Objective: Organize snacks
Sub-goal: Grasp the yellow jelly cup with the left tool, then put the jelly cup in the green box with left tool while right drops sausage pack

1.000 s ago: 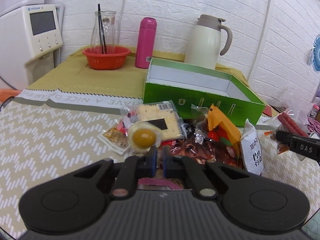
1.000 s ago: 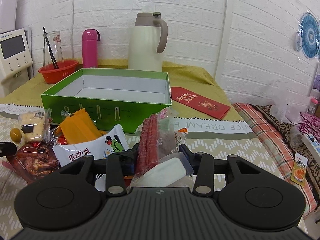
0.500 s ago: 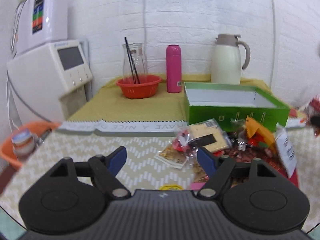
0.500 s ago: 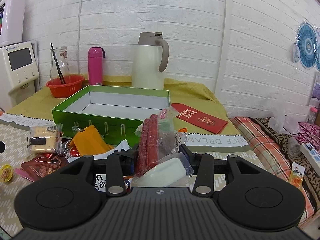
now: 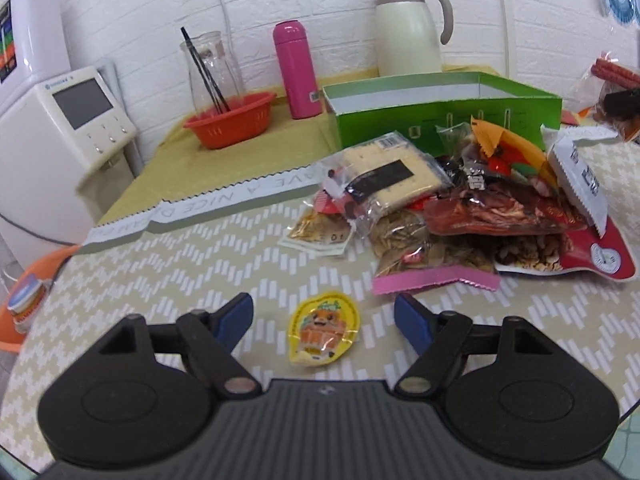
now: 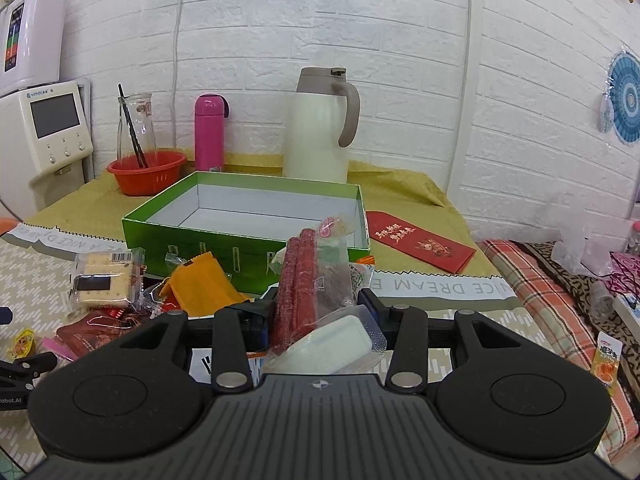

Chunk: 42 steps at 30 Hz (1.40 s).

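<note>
The left gripper (image 5: pixel 324 316) stands wide open and empty above the patterned tablecloth (image 5: pixel 168 280), with a small yellow jelly cup (image 5: pixel 323 330) lying flat between its blue fingers (image 5: pixel 236 316), touched by neither. To the right and farther off, a pile of snack packets (image 5: pixel 460 208) sits against the near wall of the green box (image 5: pixel 440 114). The right gripper (image 6: pixel 320 314) is clamped on a clear sausage pack (image 6: pixel 308 280), held up near the box (image 6: pixel 244 216).
</note>
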Each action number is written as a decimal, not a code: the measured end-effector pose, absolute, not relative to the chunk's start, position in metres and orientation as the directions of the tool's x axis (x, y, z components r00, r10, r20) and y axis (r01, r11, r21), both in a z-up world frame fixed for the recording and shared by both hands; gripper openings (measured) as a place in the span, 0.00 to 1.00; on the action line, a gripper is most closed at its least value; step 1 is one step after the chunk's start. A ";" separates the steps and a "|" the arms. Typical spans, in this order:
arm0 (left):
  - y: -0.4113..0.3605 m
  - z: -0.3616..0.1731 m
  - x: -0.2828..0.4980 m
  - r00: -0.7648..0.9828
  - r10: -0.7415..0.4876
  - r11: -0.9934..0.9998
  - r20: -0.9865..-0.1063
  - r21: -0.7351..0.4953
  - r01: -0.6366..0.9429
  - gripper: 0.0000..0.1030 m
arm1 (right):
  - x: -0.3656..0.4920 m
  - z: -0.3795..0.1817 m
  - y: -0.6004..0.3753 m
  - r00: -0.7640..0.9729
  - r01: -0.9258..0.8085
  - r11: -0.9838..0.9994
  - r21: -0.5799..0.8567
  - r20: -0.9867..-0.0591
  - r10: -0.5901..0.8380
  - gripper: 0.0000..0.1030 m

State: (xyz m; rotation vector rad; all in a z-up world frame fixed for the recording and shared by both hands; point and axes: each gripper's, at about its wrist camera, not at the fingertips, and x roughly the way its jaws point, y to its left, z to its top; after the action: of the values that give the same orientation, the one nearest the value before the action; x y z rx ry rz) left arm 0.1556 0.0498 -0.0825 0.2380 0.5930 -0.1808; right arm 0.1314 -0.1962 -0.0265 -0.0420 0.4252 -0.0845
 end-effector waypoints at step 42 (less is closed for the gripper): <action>0.011 0.015 0.223 0.847 -0.288 0.957 -0.446 -0.095 0.275 0.28 | 0.209 0.012 -0.202 0.896 0.009 0.999 0.039 -0.445 0.009 0.69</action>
State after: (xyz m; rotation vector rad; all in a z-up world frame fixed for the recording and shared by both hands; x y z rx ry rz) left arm 0.2235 0.0115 0.0150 -0.0283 0.4748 -0.2965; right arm 0.2089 -0.2016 0.0116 0.0405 0.4608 0.0002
